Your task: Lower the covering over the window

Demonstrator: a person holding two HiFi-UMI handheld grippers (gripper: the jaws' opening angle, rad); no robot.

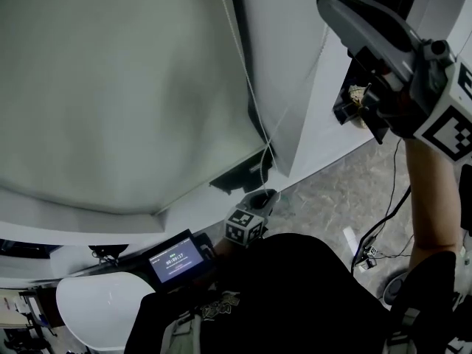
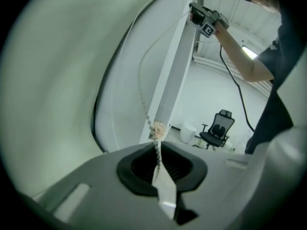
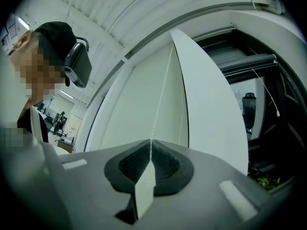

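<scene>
The pale window covering (image 1: 110, 87) fills the left of the head view, hanging down to the sill (image 1: 74, 216). A thin bead chain (image 1: 247, 80) runs along its right edge. My left gripper (image 1: 254, 205) is low by the sill, shut on the bead chain (image 2: 143, 97), which enters its jaws just under a small knot (image 2: 157, 130). My right gripper (image 1: 330, 6) is raised high at the right, and the left gripper view shows it (image 2: 197, 14) up by the frame. It is shut on the same chain (image 3: 162, 95), which rises straight from its closed jaws (image 3: 150, 142).
A white upright frame post (image 1: 287, 57) stands right of the covering. A small device with a lit screen (image 1: 175, 258) sits below the sill beside a white round seat (image 1: 96, 308). Cables (image 1: 376, 234) lie on the floor. An office chair (image 2: 218, 128) and a white bin (image 2: 189, 132) stand behind.
</scene>
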